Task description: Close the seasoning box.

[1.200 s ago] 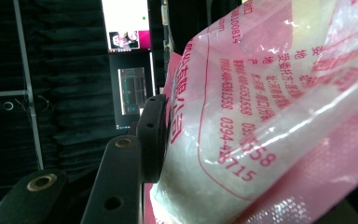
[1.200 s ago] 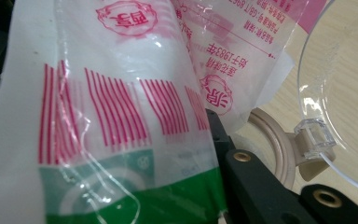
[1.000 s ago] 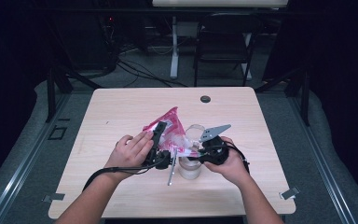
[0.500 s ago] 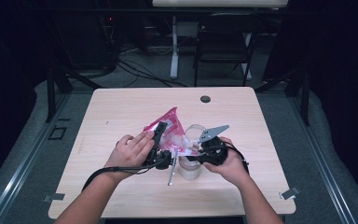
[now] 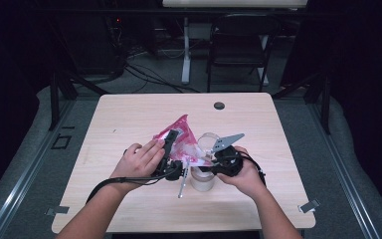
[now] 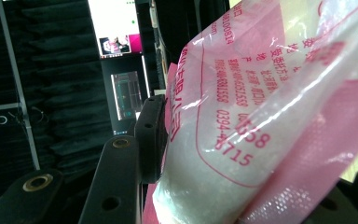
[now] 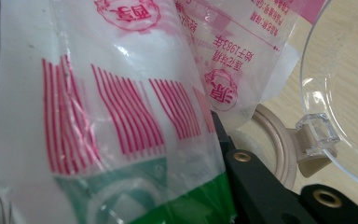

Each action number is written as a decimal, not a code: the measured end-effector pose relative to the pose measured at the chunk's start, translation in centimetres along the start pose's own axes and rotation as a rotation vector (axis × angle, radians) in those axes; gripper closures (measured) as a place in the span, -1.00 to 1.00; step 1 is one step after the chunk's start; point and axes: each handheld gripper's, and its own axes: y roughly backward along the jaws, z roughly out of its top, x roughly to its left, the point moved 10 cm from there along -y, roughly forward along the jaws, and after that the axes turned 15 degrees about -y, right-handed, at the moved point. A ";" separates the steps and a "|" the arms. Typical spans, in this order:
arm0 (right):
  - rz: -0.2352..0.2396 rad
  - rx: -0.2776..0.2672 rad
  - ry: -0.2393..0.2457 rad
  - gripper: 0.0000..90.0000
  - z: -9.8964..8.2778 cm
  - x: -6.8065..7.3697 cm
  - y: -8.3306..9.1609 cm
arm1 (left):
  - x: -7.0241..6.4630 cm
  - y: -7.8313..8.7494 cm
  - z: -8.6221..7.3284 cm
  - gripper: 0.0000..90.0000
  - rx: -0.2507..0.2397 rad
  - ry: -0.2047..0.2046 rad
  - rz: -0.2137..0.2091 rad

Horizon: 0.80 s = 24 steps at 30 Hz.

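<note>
High view: pink bag (image 5: pixel 181 142) tilted over clear jar (image 5: pixel 202 175) at table's middle, pinched by left gripper (image 5: pixel 170 149) and right gripper (image 5: pixel 218 158), likely for pouring.

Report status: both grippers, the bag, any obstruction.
Left gripper shut on pink bag. Right gripper shut on the bag's edge. Bag over open jar. Nothing in the way.

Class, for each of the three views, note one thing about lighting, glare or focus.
High view: the table is evenly lit while the room around it is dark. Left gripper view: the pink bag is sharp enough to read its print, with white glare streaks on the film. Right gripper view: the bag's red stripes are soft, too close to focus; the clear lid catches highlights.
</note>
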 end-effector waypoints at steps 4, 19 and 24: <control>-0.002 -0.002 -0.010 1.00 0.0 -0.1 0.1 | 0.0 0.0 0.0 0.40 -0.005 -0.011 -0.005; -0.007 -0.002 -0.010 1.00 -0.1 0.0 -0.2 | -0.7 0.3 -0.2 0.50 0.002 -0.047 -0.069; -0.008 0.007 -0.004 1.00 -0.1 0.0 -0.4 | -0.9 0.3 -0.3 0.50 -0.002 -0.073 -0.074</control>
